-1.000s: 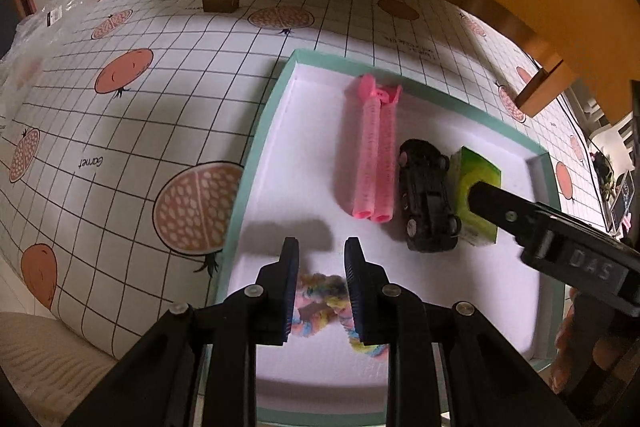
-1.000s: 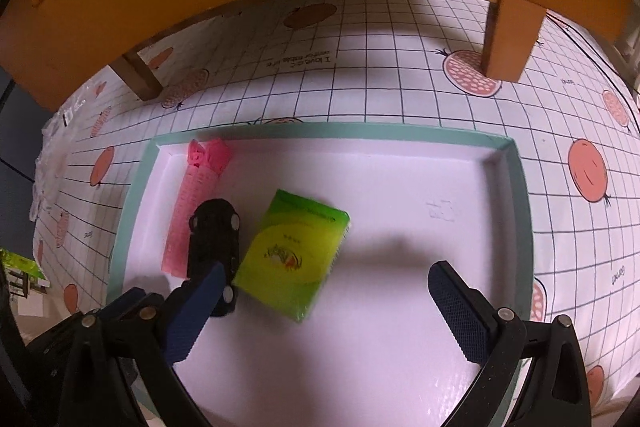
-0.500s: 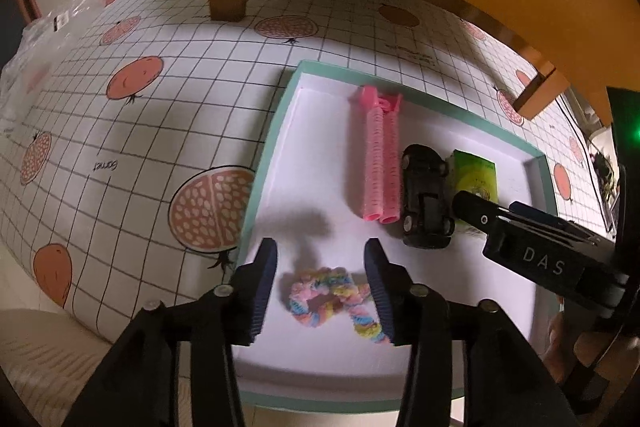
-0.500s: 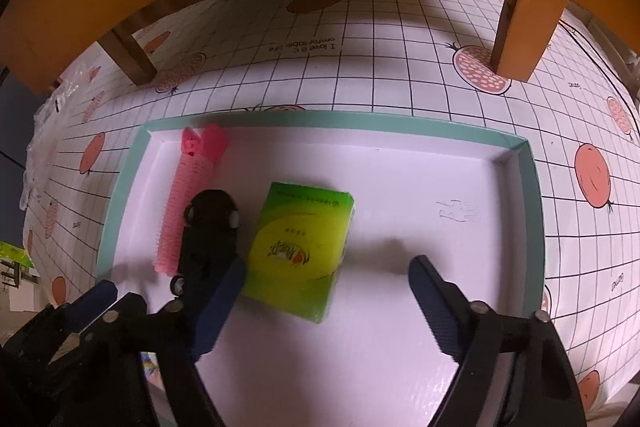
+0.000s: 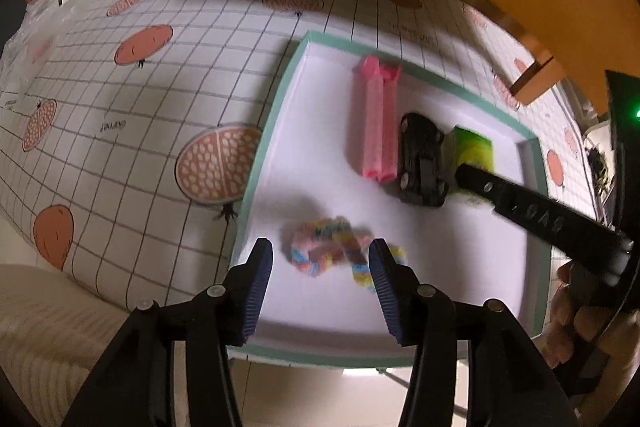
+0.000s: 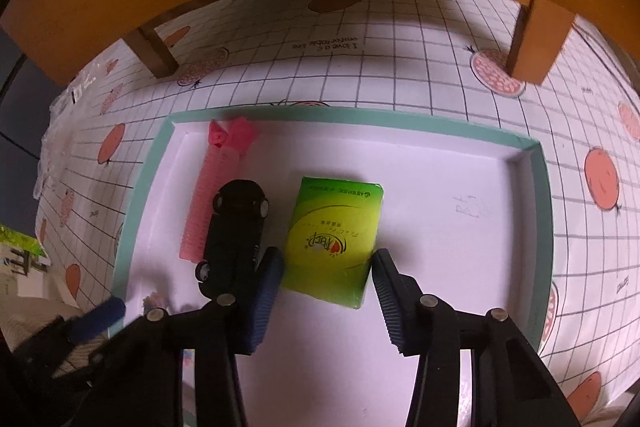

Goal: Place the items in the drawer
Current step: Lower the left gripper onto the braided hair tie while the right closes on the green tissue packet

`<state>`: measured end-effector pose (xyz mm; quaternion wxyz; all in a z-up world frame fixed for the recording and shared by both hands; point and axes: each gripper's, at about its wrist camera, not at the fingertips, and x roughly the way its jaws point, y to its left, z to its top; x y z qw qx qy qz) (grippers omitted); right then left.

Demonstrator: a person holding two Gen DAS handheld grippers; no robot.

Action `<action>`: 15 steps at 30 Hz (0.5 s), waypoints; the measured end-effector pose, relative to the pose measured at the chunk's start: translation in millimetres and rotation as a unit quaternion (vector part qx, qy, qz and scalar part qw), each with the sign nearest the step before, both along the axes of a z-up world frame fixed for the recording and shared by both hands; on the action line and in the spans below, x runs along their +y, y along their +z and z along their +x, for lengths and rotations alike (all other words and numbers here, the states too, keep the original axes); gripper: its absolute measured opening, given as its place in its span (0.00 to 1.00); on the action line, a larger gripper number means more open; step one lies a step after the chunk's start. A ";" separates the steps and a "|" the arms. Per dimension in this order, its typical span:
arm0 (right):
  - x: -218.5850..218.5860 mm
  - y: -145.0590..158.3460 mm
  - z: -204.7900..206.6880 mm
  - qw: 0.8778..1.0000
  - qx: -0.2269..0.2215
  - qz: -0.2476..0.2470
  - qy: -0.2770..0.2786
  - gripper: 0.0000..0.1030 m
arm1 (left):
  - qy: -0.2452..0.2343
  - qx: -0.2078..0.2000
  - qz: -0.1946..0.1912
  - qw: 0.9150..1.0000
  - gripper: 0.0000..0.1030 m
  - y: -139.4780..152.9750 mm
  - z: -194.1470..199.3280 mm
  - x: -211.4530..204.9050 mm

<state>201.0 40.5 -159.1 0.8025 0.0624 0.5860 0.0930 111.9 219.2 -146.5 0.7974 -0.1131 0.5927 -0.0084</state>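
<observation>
Both pairs of jaws stand apart with nothing between them. The left gripper [image 5: 320, 267] hangs just above a rainbow-coloured loop of fuzzy cord [image 5: 340, 255] lying loose on the white floor of the drawer [image 5: 264, 147], so that item looks set down and let go. The right gripper [image 6: 328, 267] has its 2 fingers straddling the near end of a green packet [image 6: 336, 239]; I cannot tell whether the pads touch it, and the spread reads as a release, not a squeeze.

4 items lie in the drawer: a pink ribbed hair roller [image 6: 216, 195] near the left wall, a black toy car [image 6: 236, 223] just beside it, the flat green-and-yellow packet next along, and the cord nearest the front edge. They sit side by side, probably to keep each one reachable. The drawer's right half is bare.
</observation>
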 end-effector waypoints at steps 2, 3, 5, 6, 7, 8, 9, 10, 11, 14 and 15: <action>-3.3 0.5 -0.6 1.000 0.001 -0.001 -0.003 0.48 | -0.003 0.015 -0.004 1.000 0.50 -5.0 -1.3 -1.8; -4.9 0.4 -1.0 1.000 0.001 -0.001 -0.003 0.48 | -0.005 0.023 -0.008 1.000 0.50 -8.1 -1.3 -2.9; -7.9 -0.5 -0.5 1.000 0.003 0.004 -0.006 0.48 | -0.005 0.036 -0.011 0.999 0.50 -14.8 -0.5 -3.9; -9.5 -1.2 0.4 1.000 0.006 0.008 -0.009 0.48 | -0.003 0.038 -0.012 0.999 0.50 -16.0 -0.3 -3.7; -10.7 -2.1 1.3 1.000 0.008 0.012 -0.013 0.48 | -0.002 0.041 -0.015 0.999 0.50 -18.2 0.1 -3.6; -11.1 -2.4 2.3 1.000 0.009 0.013 -0.015 0.48 | -0.002 0.041 -0.014 0.999 0.50 -18.6 -0.1 -4.1; -11.1 -2.3 2.9 1.000 0.009 0.012 -0.016 0.48 | -0.003 0.037 -0.011 0.999 0.50 -17.8 -0.3 -4.9; -10.6 -2.1 3.8 1.000 0.012 0.010 -0.010 0.48 | -0.005 0.036 -0.010 0.999 0.50 -18.0 -0.3 -5.8; -9.8 -1.9 4.4 1.000 0.011 0.008 -0.010 0.48 | -0.006 0.033 -0.007 0.999 0.50 -17.7 -0.5 -6.6; -8.3 -2.5 6.7 1.000 0.011 0.006 -0.012 0.48 | -0.010 0.030 -0.001 1.000 0.50 -16.7 -0.9 -9.9; -8.0 -2.7 7.7 1.000 0.011 0.006 -0.013 0.48 | -0.012 0.029 -0.001 1.000 0.50 -16.4 -1.2 -11.3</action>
